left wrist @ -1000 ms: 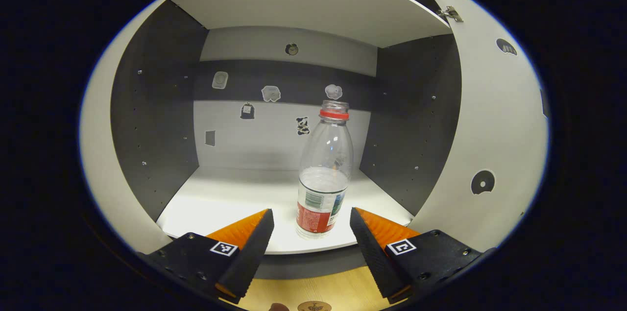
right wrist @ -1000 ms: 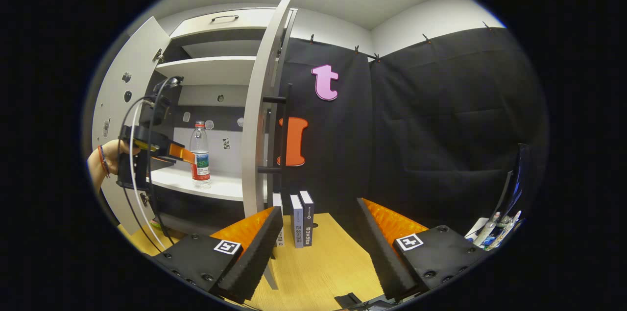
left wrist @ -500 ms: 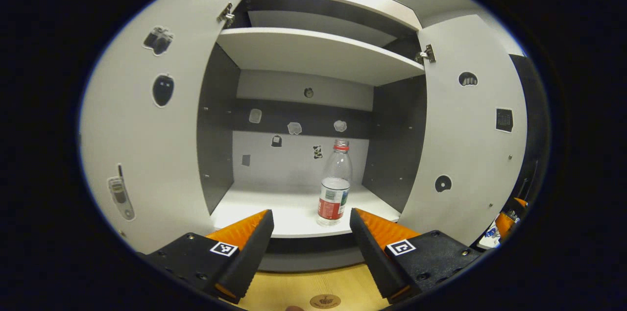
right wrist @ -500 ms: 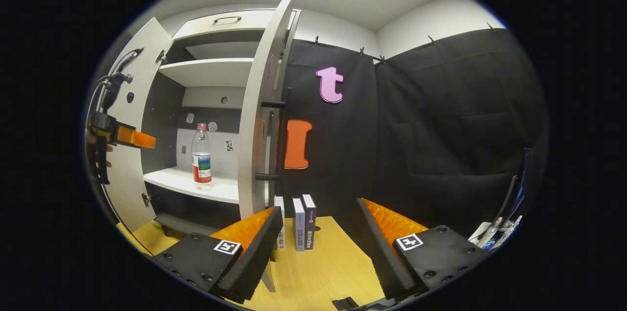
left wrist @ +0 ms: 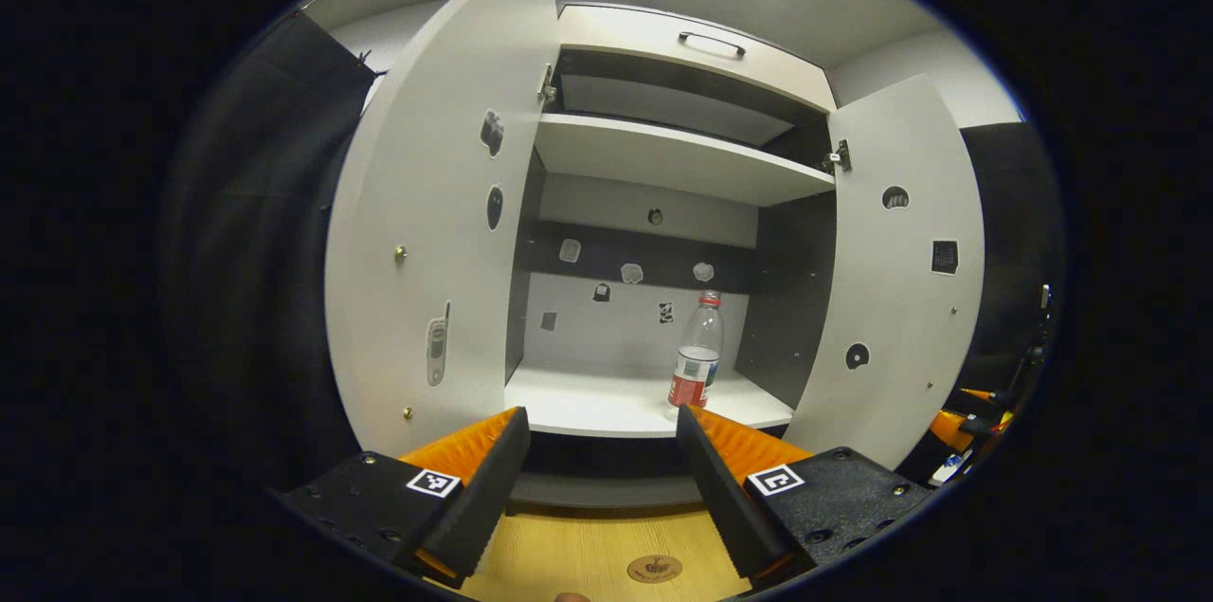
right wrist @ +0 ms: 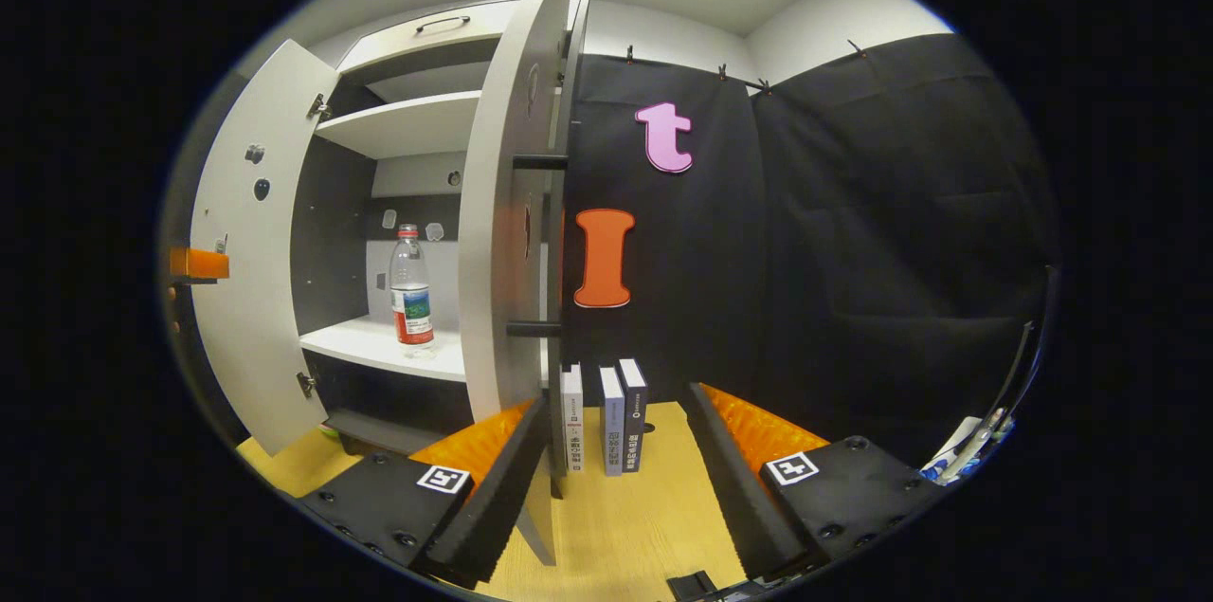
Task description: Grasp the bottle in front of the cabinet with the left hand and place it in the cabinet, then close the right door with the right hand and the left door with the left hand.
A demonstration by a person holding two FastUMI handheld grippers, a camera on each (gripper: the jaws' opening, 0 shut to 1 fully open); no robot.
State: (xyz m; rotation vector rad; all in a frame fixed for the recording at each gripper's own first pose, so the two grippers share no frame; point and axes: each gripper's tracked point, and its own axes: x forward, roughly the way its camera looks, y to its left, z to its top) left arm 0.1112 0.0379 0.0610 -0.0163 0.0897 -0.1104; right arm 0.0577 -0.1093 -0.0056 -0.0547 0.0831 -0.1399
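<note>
Our left gripper has its fingers spread wide with nothing between them, held over the wooden table and well back from the cabinet. Past its fingertips the bottle stands upright on the lower shelf, toward the shelf's right front corner, near the dark right wall. Both doors stand open: the left door swings out at the left, the right door at the right, each dotted with small stickers on its inner face.

Our right gripper is likewise spread apart and empty, low over the table. From here we see the right door almost edge-on just beyond the near fingertip, with its dark handle on the outer face. The left gripper view does not give us that handle. Three books stand upright on the table just right of that door. The bottle shows through the opening, near the shelf's front edge.
</note>
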